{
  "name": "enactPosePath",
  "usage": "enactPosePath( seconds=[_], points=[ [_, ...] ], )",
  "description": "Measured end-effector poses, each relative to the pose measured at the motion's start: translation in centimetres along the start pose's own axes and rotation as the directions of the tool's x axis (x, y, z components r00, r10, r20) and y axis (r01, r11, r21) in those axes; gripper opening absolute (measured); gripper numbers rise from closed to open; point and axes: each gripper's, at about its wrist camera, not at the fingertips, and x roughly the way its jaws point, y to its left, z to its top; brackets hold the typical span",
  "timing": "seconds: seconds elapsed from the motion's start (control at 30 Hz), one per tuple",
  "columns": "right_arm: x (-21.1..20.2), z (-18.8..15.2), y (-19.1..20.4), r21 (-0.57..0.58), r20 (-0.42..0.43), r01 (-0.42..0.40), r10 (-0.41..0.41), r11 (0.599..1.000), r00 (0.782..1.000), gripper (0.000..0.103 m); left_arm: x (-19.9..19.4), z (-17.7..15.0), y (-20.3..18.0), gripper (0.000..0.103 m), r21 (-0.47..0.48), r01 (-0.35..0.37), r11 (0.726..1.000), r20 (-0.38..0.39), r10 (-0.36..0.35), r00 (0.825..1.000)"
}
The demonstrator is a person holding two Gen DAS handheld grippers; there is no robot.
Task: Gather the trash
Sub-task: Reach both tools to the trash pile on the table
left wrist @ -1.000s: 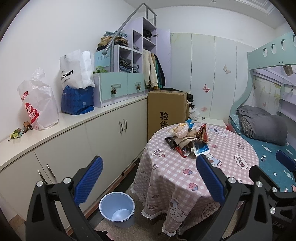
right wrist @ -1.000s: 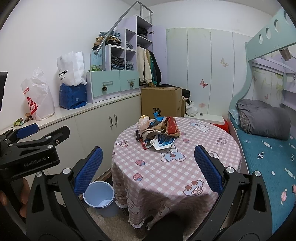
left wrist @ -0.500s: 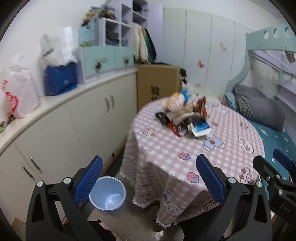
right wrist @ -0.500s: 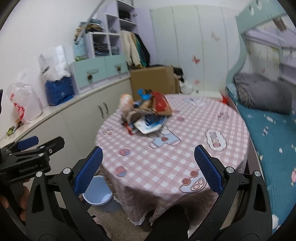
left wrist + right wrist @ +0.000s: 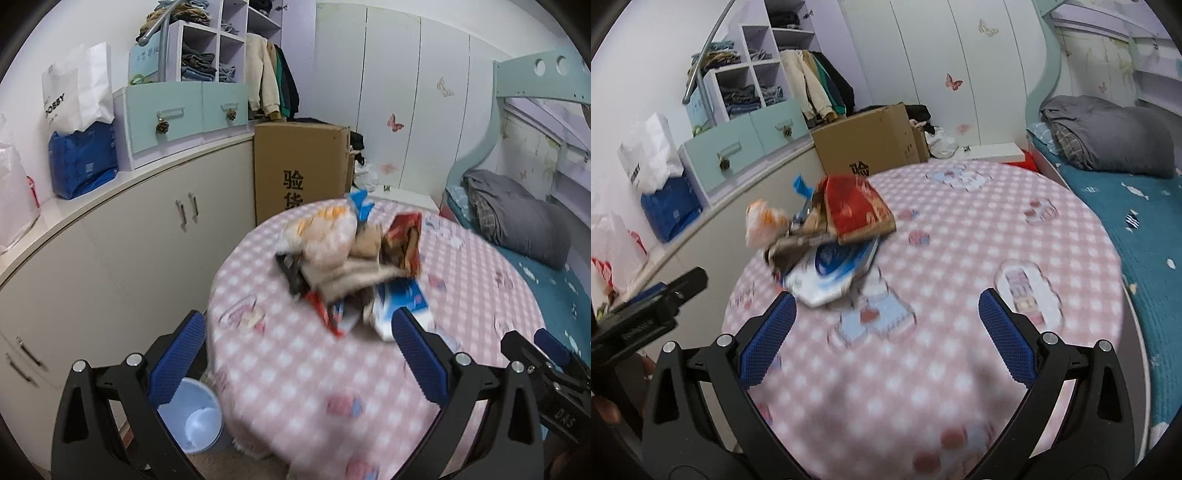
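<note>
- On the round table (image 5: pixel 295 369) with the pink checked cloth, toward its cabinet side, the trash pile (image 5: pixel 351 273) sits as one loose heap; nothing is lifted yet.
- Left gripper (image 5: pixel 299 350) hangs just short of the pile with its blue pads spread wide and nothing between them.
- Right gripper (image 5: pixel 886 332) hovers over bare cloth on the bed side of the pile, also spread wide and empty.
- Beside the table, on the floor at its cabinet side, stands one pale blue bin (image 5: pixel 195 421), open-topped; I take it as the destination.
- Risk, as I judge it: the wrappers overlap and look slippery, so a pinch on one corner may drag neighbours off the table edge, which is near the pile.
- Risk: light film packets may slide out of the pads on the carry to the bin, which sits low and partly under the cloth's hem.
- Risk: a pad may catch the tablecloth along with a wrapper and pull the whole heap.
- Risk: both grippers closing on the same pile could knock together.
- Count: two grippers, one table, one bin, one pile.
- Within the pile I make out one red packet (image 5: pixel 857 210), one blue-and-white packet (image 5: pixel 834 273), one pale orange-printed bag (image 5: pixel 764 221), one blue scrap (image 5: pixel 801 186) at the far side; the brown and dark pieces beneath are too blurred to number.
</note>
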Motion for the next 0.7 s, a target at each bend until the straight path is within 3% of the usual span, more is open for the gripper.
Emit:
enactPosePath(
  seconds=[0.23, 0.43, 0.53, 0.63, 0.7],
  points=[
    [4.8, 4.1, 0.6, 0.039, 0.0, -0.053, 0.053, 0.998, 0.999, 0.097, 5.0, 3.1, -1.1, 0.099, 0.014, -0.084, 0.996, 0.036, 0.083, 0.996],
    [9.3, 6.7, 1.5, 0.114, -0.028, -0.131, 0.135, 0.985, 0.99, 0.097, 8.4, 4.5, -1.3, 0.098, 0.032, -0.08, 0.996, 0.056, 0.079, 0.995],
    [11.2, 7.6, 2.2, 0.119, -0.042, -0.131, 0.137, 0.984, 0.99, 0.097, 9.3, 4.9, -1.1, 0.082, 0.023, -0.032, 0.999, 0.045, 0.031, 0.999],
    [13.1, 8.0, 2.5, 0.109, -0.07, -0.098, 0.106, 0.989, 0.992, 0.097, 10.6, 5.2, -1.1, 0.058, 0.006, 0.04, 0.999, -0.002, -0.04, 0.999],
    [13.7, 8.1, 2.5, 0.108, -0.074, -0.09, 0.099, 0.99, 0.992, 0.097, 11.2, 5.2, -1.1, 0.037, -0.005, 0.073, 0.997, -0.024, -0.073, 0.997]
  ],
)
